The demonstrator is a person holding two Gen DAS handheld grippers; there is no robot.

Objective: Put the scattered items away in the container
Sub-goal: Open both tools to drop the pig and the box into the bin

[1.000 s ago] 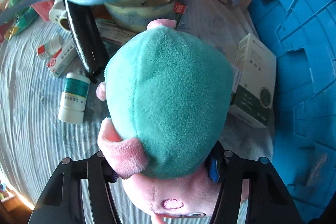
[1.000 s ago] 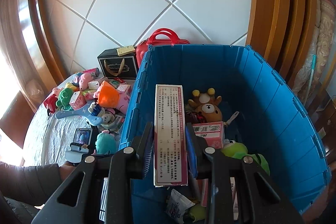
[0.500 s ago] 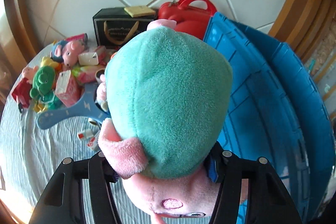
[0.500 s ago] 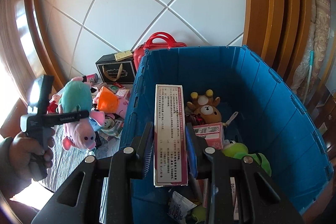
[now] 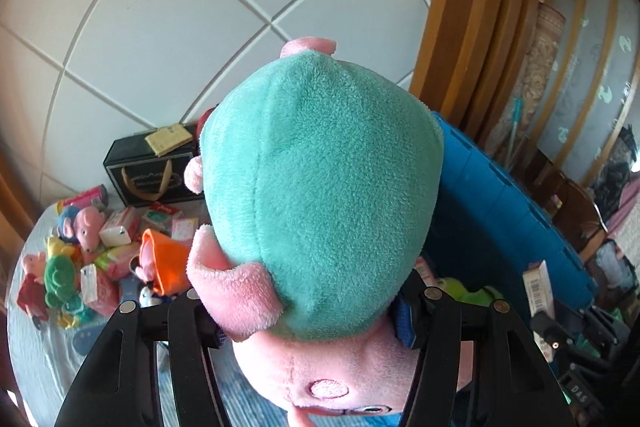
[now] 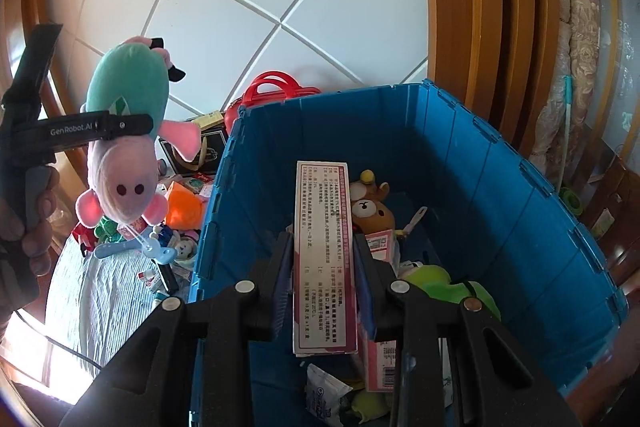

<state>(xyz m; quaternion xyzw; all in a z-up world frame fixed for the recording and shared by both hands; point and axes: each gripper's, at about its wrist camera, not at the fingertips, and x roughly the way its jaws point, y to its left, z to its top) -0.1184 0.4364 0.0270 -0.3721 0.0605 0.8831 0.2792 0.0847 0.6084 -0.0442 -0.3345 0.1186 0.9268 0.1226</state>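
Left wrist view: left gripper [image 5: 312,311] jaws clenched on a fuzzy teal-and-pink plush pig [image 5: 320,195], held aloft beside the ribbed blue plastic crate [image 5: 504,211].

Right wrist view: right gripper [image 6: 324,267] jaws grasping a flat, long cardboard box [image 6: 324,255] above the crate [image 6: 500,187] interior.

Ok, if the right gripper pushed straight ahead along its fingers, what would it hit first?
Probably the brown bear toy inside the blue bin, just beyond the long box the right gripper holds. Depth is unclear, though; that box's far end would arrive first.
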